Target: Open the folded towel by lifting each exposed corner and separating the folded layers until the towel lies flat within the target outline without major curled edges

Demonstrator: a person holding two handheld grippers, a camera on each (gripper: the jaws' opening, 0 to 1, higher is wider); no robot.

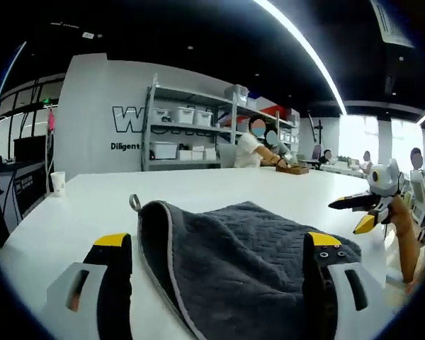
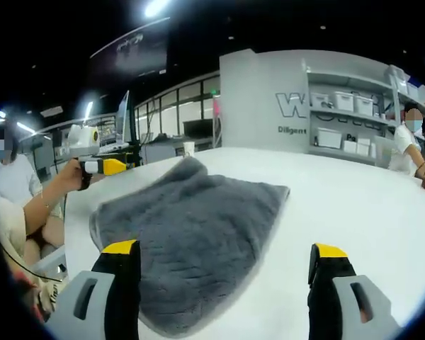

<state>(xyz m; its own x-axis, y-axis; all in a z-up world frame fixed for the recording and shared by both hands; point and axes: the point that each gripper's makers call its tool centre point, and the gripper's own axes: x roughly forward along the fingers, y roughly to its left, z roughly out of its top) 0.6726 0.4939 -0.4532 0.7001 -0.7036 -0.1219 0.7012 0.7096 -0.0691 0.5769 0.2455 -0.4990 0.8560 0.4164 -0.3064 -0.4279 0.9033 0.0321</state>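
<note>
A dark grey folded towel (image 1: 234, 262) lies on the white table (image 1: 198, 188), with a small hanging loop (image 1: 134, 203) at its near-left corner. My left gripper (image 1: 218, 241) hovers close over the towel's near edge, open, its yellow-tipped jaws wide apart on either side of the cloth. The right gripper (image 1: 361, 211) comes in at the right, held by a hand (image 1: 404, 241). In the right gripper view the towel (image 2: 191, 227) spreads ahead and to the left. My right gripper (image 2: 224, 249) is open above its near corner. The left gripper (image 2: 103, 166) shows beyond the towel's left edge.
A paper cup (image 1: 57, 183) stands near the table's far left edge. Metal shelves with white bins (image 1: 191, 134) line the back wall. People sit at a farther table (image 1: 255, 145). The white table (image 2: 354, 205) runs bare to the right of the towel. A person (image 2: 14, 188) is at the left.
</note>
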